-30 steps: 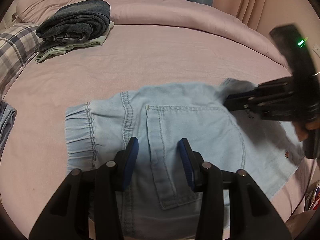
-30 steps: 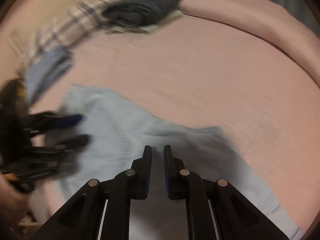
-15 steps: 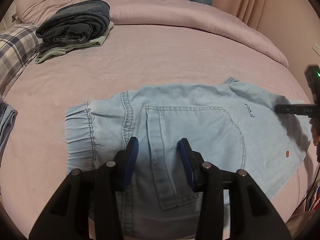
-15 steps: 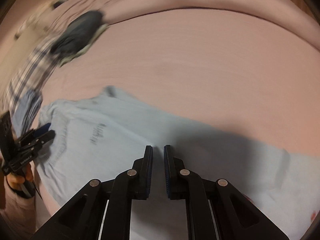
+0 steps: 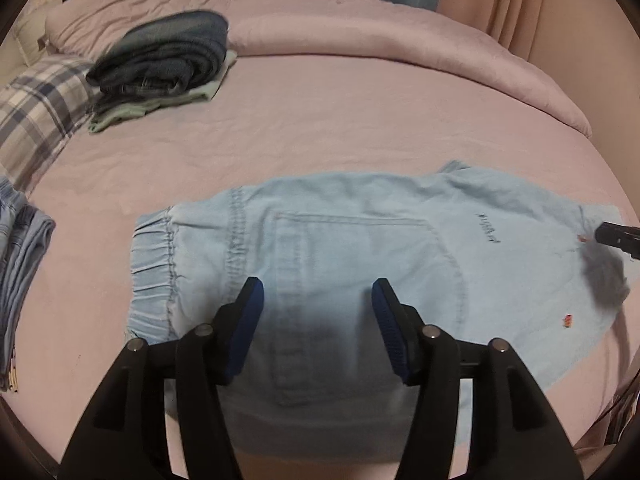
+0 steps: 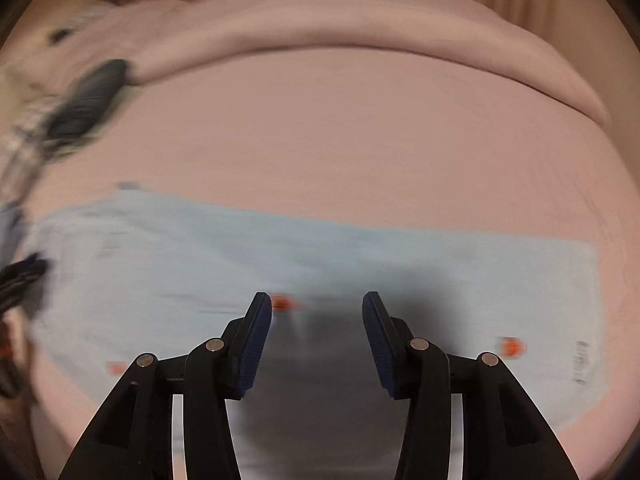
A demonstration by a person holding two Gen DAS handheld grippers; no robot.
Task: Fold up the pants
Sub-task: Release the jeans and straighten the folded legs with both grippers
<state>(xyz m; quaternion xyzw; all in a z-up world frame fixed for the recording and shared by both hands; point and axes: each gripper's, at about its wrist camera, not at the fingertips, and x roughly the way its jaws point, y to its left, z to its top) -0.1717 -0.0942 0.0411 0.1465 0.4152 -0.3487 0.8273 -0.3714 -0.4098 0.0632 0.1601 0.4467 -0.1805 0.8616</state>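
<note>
A: Item one, the pants (image 5: 360,248). Any markings?

B: Light blue denim, laid flat across the pink bedsheet (image 5: 320,120), elastic waistband (image 5: 154,264) at 9 o'clock in the left wrist view, back pocket (image 5: 352,280) facing up. A short line of dark writing (image 5: 488,232) sits at 3 o'clock on the leg; too small to read. Small orange-red motifs (image 5: 567,320) dot the fabric; no brand can be made out.

A: What is hard to see?

B: The right wrist view is motion-blurred throughout. There the pants (image 6: 320,248) read as a pale band from 9 to 3 o'clock, with smeared orange marks (image 6: 510,346). The pants' near edge is hidden behind both grippers' bodies.

A: Item two, left gripper (image 5: 316,320)?

B: Low over the seat of the pants at 6 o'clock, jaws spread wide either side of the pocket, holding nothing. Its blue pads (image 5: 248,320) are clear of each other.

A: Item three, right gripper (image 6: 316,332)?

B: Above the leg, jaws likewise parted, nothing between them. From the left view only its dark tip (image 5: 616,234) enters at 3 o'clock, cut off by the frame.

A: Other stock?

B: A stack of dark folded clothes (image 5: 160,64) at 10 o'clock, a plaid pillow (image 5: 36,108) beside it, a rolled pink duvet (image 5: 400,36) at 12, and more blue fabric (image 5: 20,264) at 9, partly cut off.
</note>
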